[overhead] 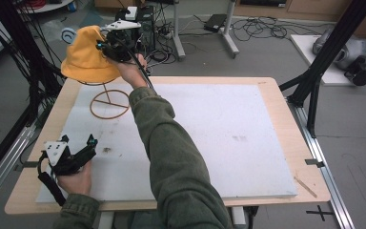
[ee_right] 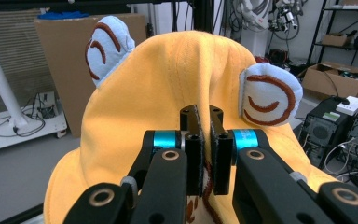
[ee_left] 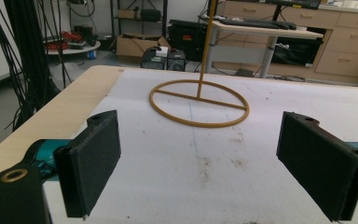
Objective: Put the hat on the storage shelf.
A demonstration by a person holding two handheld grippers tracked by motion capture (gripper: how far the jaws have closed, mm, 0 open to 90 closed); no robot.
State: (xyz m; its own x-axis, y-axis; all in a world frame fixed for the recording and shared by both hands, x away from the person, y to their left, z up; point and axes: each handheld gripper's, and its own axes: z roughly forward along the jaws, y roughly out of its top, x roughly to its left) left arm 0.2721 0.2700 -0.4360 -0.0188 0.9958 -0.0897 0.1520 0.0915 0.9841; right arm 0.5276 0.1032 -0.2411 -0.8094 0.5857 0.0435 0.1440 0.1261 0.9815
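A yellow hat (overhead: 86, 57) with two pale blue ears (ee_right: 269, 95) sits on top of a thin brown wire stand (overhead: 109, 102) at the table's far left. My right gripper (overhead: 106, 45) is up at the hat, shut on a fold of its yellow cloth (ee_right: 168, 84), with the jaws pinched close together. My left gripper (overhead: 91, 141) rests low at the near left of the white mat (overhead: 228, 124), open, nothing between its fingers (ee_left: 93, 163). The stand's round base (ee_left: 199, 102) and upright rod lie ahead of it in the left gripper view.
The white mat covers most of the wooden table (overhead: 286, 119). Black frame posts (overhead: 324, 57) stand at the right and black cables (overhead: 24, 57) hang at the left. Computers, boxes and loose cables lie on the floor beyond the far edge.
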